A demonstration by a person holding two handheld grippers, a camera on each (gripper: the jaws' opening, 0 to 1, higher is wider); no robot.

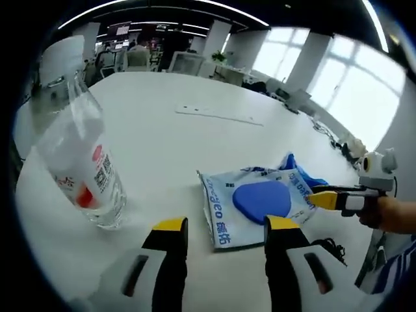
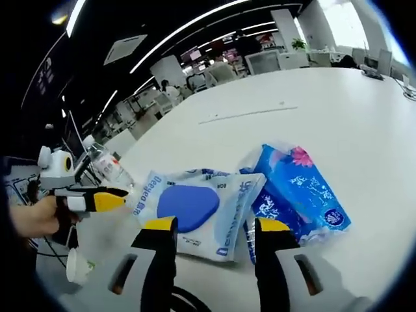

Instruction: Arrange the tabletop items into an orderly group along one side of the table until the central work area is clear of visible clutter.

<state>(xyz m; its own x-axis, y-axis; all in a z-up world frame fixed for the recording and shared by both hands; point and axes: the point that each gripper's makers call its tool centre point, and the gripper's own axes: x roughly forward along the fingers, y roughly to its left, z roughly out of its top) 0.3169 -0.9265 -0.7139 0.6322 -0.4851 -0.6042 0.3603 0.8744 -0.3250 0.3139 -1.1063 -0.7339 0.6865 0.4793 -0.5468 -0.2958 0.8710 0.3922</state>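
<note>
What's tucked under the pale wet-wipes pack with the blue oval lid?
One end of the blue floral tissue pack slips beneath the pale wet-wipes pack at its edge on the white table. How far it reaches is covered, as is anything else underneath.

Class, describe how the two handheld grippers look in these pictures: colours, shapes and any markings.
Each gripper has two broad jaws, white and black with dark oval slots, capped by yellow tips: the left gripper and the right gripper. Seen from the side, each tapers to a yellow point. A striped blue-and-white sleeve shows at the right hand.
</note>
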